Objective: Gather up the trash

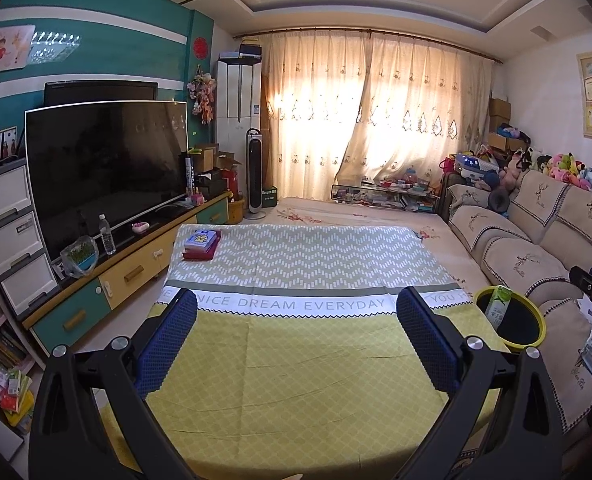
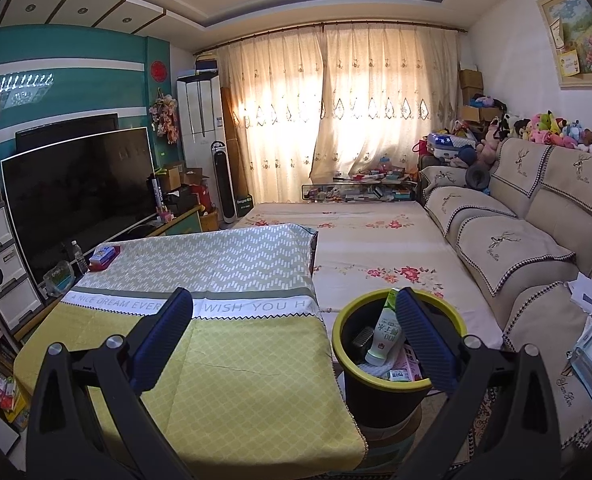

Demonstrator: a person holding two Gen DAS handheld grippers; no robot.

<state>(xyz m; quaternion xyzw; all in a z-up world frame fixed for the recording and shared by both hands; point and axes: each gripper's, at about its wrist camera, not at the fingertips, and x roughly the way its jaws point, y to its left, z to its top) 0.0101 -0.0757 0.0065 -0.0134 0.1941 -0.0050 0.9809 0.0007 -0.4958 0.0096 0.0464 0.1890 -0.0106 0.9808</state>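
The left gripper is held above the cloth-covered tabletop, jaws spread wide with nothing between them. The right gripper is likewise spread apart and empty, positioned over the tabletop's right edge and the bin. The bin, black with a yellow rim, stands just beside the tabletop, between it and the sofa. Inside the bin, a white-and-green bottle leans upright among cartons. On the tabletop's far left corner, a stack of small boxes rests, well apart from both grippers.
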